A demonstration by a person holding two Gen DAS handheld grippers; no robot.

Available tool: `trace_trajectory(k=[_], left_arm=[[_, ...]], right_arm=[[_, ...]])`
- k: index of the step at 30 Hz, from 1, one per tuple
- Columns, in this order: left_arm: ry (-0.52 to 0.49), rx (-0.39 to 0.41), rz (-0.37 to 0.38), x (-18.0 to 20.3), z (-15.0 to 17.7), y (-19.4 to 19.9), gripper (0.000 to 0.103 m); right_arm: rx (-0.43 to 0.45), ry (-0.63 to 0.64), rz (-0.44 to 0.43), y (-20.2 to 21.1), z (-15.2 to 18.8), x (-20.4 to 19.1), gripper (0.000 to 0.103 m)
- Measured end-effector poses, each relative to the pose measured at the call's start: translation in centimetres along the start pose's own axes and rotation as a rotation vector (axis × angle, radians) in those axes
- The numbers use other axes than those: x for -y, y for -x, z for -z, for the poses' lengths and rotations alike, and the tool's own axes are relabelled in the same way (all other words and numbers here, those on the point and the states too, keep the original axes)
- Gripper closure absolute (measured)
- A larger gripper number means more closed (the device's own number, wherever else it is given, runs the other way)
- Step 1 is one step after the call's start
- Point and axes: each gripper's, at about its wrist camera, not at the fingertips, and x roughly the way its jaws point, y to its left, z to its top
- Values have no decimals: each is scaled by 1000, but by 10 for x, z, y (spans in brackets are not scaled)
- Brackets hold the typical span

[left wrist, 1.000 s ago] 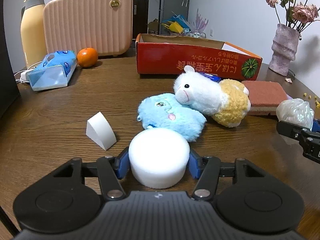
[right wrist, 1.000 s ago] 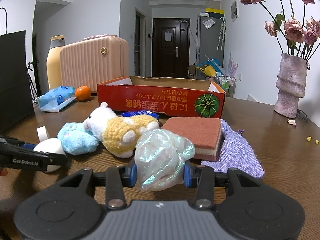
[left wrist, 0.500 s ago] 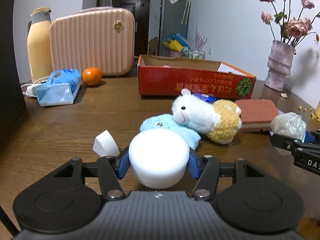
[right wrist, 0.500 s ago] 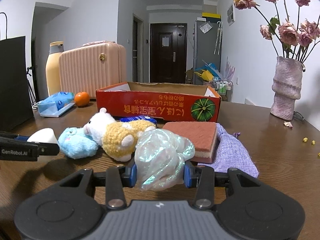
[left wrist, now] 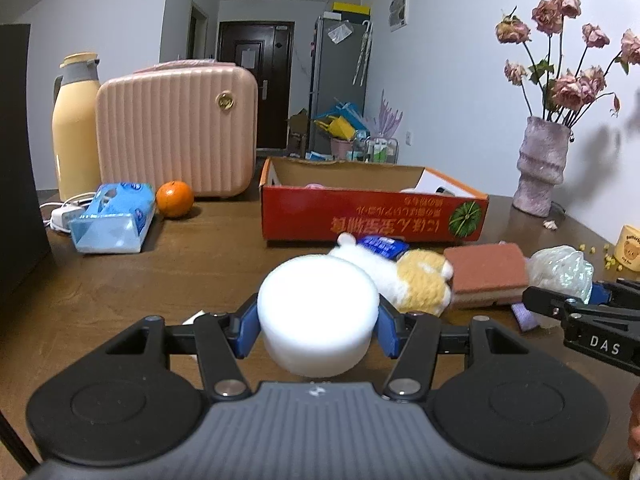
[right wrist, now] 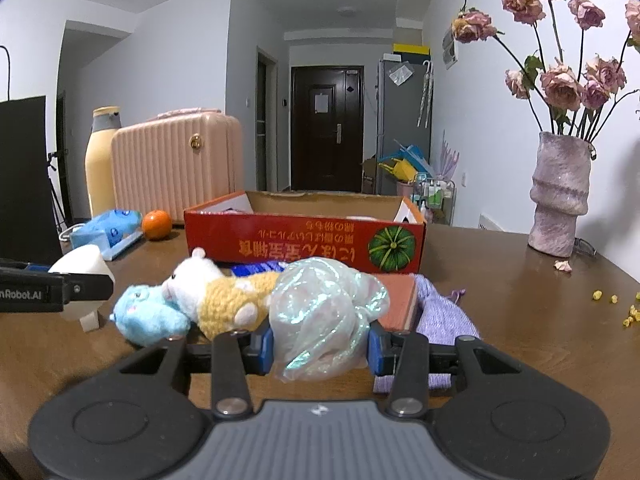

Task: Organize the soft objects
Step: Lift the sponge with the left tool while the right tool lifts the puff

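soft objects are being gathered two at a time: the left tool [left wrist: 318, 326] is pinching a white foam cylinder [left wrist: 318, 312] between its blue pads and is carrying it clear of the tabletop [left wrist: 140, 280], while the right tool [right wrist: 320, 346] is squeezing a crinkly iridescent plastic bundle [right wrist: 324, 312] low over the wood. ahead of both is sitting the open red cardboard box [right wrist: 304, 240], which looks like the place these things belong.

to do this step well, each carried piece is probably needing to go up and over the near wall of the box before the pads are let go, so the foam is not catching the cardboard edge. the two tools are working close together, so one hand going in first would be the safer order. the bundle is loose film and may spring or slide; a steady squeeze is suiting it better than a harder one.

lying between the tools and the box are a white-and-yellow plush animal [right wrist: 218, 296], a blue plush [right wrist: 150, 314] touching it, a rust-coloured sponge [left wrist: 486, 276] and a purple cloth pouch [right wrist: 442, 312].

readable writing: the box front is carrying upside-down japanese lettering beside a green pumpkin picture; the left tool's arm is showing "nrobot.ai" in the right view, and the right tool's arm is showing "das" in the left view.
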Motion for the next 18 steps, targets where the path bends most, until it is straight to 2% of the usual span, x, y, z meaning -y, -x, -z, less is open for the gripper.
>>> trace_trajectory(k=[18], left_arm=[[47, 90, 14, 17, -45, -13, 45]], right_arm=[[111, -12, 12, -12, -40, -1, 61]])
